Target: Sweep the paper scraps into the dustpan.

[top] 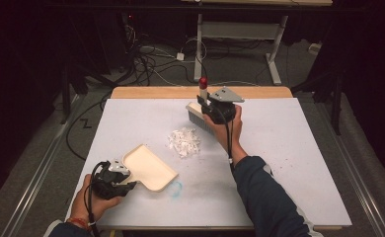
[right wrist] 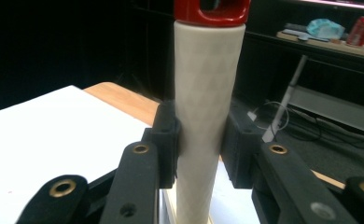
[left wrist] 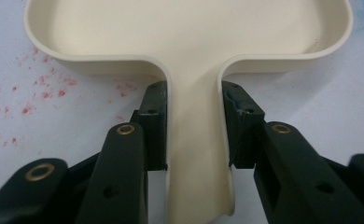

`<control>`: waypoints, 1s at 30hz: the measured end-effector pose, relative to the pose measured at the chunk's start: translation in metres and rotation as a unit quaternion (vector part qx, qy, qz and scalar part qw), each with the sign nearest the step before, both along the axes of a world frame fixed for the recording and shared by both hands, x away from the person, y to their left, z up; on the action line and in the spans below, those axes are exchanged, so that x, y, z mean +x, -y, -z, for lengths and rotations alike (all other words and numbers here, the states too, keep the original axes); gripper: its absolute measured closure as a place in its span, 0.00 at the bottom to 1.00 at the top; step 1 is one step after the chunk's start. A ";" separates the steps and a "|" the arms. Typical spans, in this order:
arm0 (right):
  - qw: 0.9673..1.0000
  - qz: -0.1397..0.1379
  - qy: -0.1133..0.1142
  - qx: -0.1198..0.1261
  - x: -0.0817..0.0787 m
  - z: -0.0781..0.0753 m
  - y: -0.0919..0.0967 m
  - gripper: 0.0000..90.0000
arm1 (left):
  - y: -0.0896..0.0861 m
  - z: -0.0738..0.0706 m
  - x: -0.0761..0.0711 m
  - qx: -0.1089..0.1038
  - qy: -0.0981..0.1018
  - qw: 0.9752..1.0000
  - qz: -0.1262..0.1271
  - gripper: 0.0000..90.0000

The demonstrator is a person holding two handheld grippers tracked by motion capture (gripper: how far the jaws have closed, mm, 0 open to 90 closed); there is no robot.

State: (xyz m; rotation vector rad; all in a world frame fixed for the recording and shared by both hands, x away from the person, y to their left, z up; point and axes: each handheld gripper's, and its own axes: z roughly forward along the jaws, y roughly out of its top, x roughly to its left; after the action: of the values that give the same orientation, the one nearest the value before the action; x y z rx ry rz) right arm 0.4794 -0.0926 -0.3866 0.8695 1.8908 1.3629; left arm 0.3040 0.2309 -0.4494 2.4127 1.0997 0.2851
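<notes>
Dustpan gripped on my left, brush gripped on my right, scraps between them.

From the high view, my left gripper (top: 124,178) clamps the dustpan (top: 148,168) near the table (top: 289,163) front edge; my right gripper (top: 205,106) holds the brush (top: 200,111) by the far edge, paper scraps (top: 184,140) lying in open board between. In the left gripper view, pads pinch the dustpan (left wrist: 189,42) handle. In the right gripper view, pads squeeze the brush (right wrist: 208,93) handle upright.

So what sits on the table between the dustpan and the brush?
In the high view, a small pile of white paper scraps lies on the white table between the cream dustpan and the brush; no other object is there.
</notes>
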 end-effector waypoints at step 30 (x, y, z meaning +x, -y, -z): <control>0.990 -0.140 -0.015 -0.015 -0.065 0.007 -0.052 0.77 | 0.021 -0.002 0.022 0.019 -0.027 0.999 0.006 0.71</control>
State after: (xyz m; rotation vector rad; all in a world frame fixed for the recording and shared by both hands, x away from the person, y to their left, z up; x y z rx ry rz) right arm 0.4139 -0.0410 -0.3935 0.6287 2.1118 1.4864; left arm 0.3263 0.2102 -0.4474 2.4721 1.1130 0.2404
